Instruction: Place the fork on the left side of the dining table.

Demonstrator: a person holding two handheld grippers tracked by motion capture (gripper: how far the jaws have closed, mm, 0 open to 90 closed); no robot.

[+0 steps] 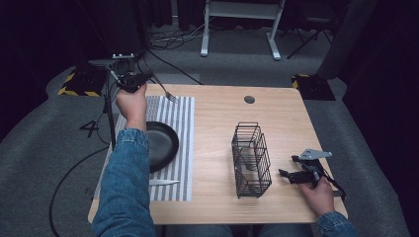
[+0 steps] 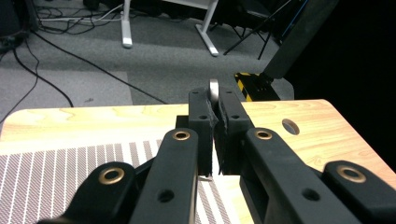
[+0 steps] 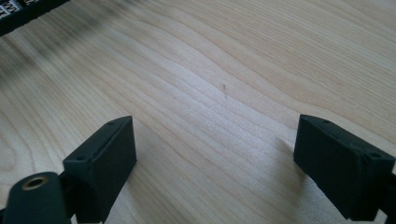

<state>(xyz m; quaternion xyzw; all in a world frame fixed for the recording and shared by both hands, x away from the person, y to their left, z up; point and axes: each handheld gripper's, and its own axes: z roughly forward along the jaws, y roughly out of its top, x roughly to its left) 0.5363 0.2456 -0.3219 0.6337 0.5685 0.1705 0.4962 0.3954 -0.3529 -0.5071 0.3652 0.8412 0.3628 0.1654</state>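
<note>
I had the left tongs (image 1: 132, 79) clenched on a fork (image 1: 165, 92), held in the air above the far edge of the striped mat (image 1: 173, 143), with the prongs slanting down and to the right. In the left gripper view the pads were pinched tight on the metal handle (image 2: 214, 89), which showed just above the tips.

I judged the step in hand to be laying the fork on the mat beside the plate (image 1: 160, 143), so I took the plate as my landmark. The knife (image 1: 163, 182) already lay on the mat at the near side of the plate. To do this well, I reckoned I should bring the fork down level and parallel to the mat's stripes, in the bare strip just right of the plate. I meant to let go only once the metal rested flat, so that it wouldn't bounce or roll against the rim.

Well to the right of the plate stood the wire basket (image 1: 252, 160) on the bare tabletop (image 1: 222, 113), out of the fork's path.

Farther right again, my right tongs (image 1: 286, 173) were released and empty, resting low over the wood with their tips pointed toward the basket; the right gripper view showed the jaws wide apart with nothing between them. I thought it best to keep that hand parked there.
</note>
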